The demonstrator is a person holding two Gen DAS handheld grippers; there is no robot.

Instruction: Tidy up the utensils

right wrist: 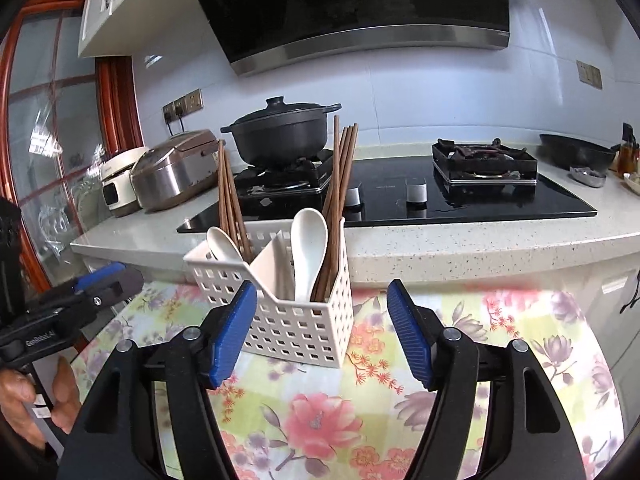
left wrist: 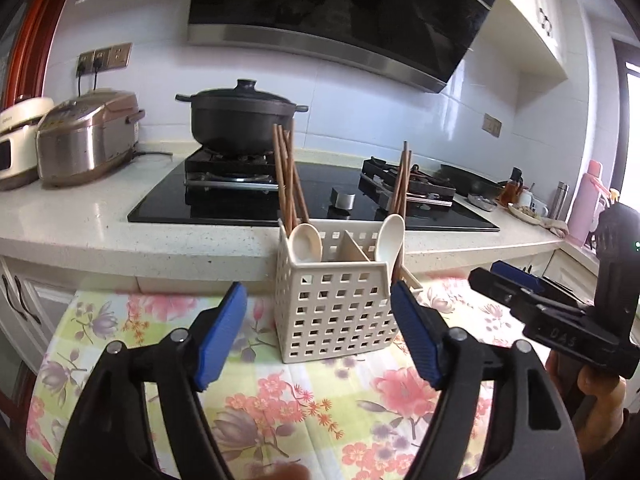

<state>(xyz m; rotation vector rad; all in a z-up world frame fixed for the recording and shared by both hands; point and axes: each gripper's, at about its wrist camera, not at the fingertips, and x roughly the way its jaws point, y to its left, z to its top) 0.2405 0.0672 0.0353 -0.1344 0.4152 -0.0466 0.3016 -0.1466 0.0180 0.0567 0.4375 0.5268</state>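
A cream perforated utensil basket (left wrist: 340,312) (right wrist: 288,320) with a middle divider stands on the floral tablecloth (left wrist: 320,412). Each side holds brown chopsticks (left wrist: 286,176) (right wrist: 340,184) and a white spoon (left wrist: 306,242) (right wrist: 308,248); the other spoon (left wrist: 390,240) (right wrist: 224,245) and chopsticks (left wrist: 402,178) (right wrist: 228,196) sit in the other compartment. My left gripper (left wrist: 320,336) is open and empty just in front of the basket. My right gripper (right wrist: 322,328) is open and empty, the basket a little left of its centre. Each gripper shows in the other's view (left wrist: 520,292) (right wrist: 92,284).
A white counter (right wrist: 480,248) runs behind the table with a black gas hob (right wrist: 400,196), a black lidded pot (left wrist: 244,116), rice cookers (left wrist: 84,136) at left, and a pan and bottles (left wrist: 516,188) at right. A range hood hangs above.
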